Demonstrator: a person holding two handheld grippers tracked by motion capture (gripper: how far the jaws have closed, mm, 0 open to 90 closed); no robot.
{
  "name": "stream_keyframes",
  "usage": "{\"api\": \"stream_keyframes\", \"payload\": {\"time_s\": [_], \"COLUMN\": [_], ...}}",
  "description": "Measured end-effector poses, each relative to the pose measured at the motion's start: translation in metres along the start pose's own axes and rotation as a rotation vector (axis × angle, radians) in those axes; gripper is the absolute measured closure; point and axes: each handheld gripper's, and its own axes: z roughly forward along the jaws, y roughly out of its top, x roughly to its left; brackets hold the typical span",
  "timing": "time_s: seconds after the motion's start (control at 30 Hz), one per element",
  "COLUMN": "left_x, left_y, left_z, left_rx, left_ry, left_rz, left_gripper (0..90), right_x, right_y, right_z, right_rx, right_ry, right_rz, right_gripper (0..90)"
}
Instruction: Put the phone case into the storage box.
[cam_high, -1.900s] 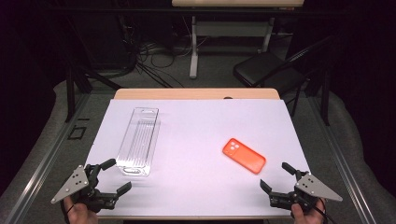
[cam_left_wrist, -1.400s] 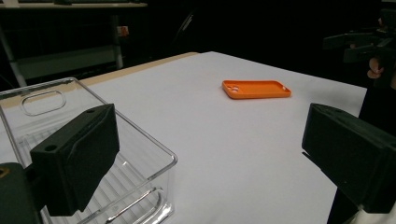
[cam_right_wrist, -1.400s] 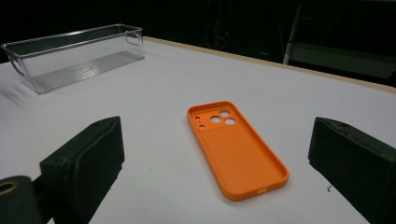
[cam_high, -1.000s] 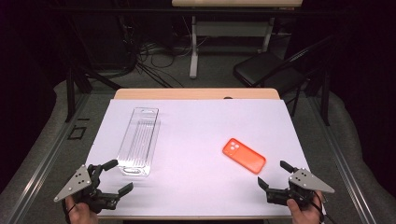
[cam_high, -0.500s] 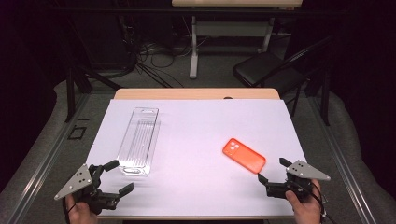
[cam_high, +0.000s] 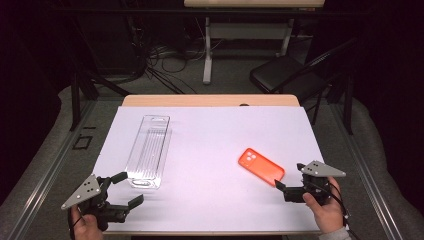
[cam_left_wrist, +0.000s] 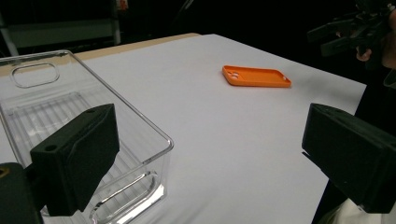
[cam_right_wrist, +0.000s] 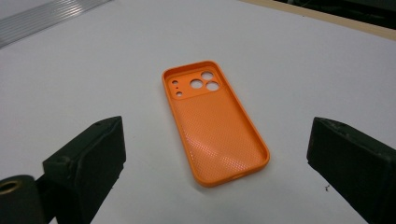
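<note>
An orange phone case (cam_high: 261, 166) lies inner side up on the white tabletop (cam_high: 215, 140), right of centre; its camera holes face away in the right gripper view (cam_right_wrist: 212, 119). My right gripper (cam_high: 289, 176) is open just right of the case's near end, its jaws wide on either side of the case (cam_right_wrist: 217, 144) without touching it. A clear ribbed plastic tray (cam_high: 148, 150) lies empty on the left. My left gripper (cam_high: 129, 188) is open near the tray's near end, with one jaw in front of the tray wall (cam_left_wrist: 51, 109).
A strip of bare wood (cam_high: 210, 101) runs along the table's far edge. A black chair (cam_high: 292, 75) and a desk frame (cam_high: 207, 50) stand on the floor beyond it. A metal rail (cam_high: 55, 165) runs along the left.
My right gripper has moved up and left toward the near end of the orange case and turned toward it. The left gripper has barely shifted. Case and tray have not moved.
</note>
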Motion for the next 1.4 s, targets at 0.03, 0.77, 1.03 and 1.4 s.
{"api": "stream_keyframes", "payload": {"time_s": [0.03, 0.77, 1.03, 1.4], "left_x": [0.001, -0.001, 0.000, 0.002], "left_y": [0.000, -0.001, -0.002, -0.001], "left_z": [0.000, 0.009, 0.012, 0.015], "left_rx": [0.009, 0.061, 0.073, 0.106], "left_ry": [-0.007, 0.006, 0.025, 0.037], "left_rz": [-0.001, -0.026, -0.047, -0.068], "left_gripper": [4.2, 4.2, 4.1, 1.4], "right_x": [-0.001, -0.020, -0.027, -0.030], "right_y": [0.001, 0.034, 0.040, 0.047], "right_z": [0.001, 0.021, 0.032, 0.043], "right_rx": [0.009, 0.178, 0.239, 0.276], "right_ry": [0.001, 0.004, 0.014, 0.011], "right_rz": [0.004, -0.037, -0.051, -0.048], "right_gripper": [4.2, 2.8, 2.8, 3.0]}}
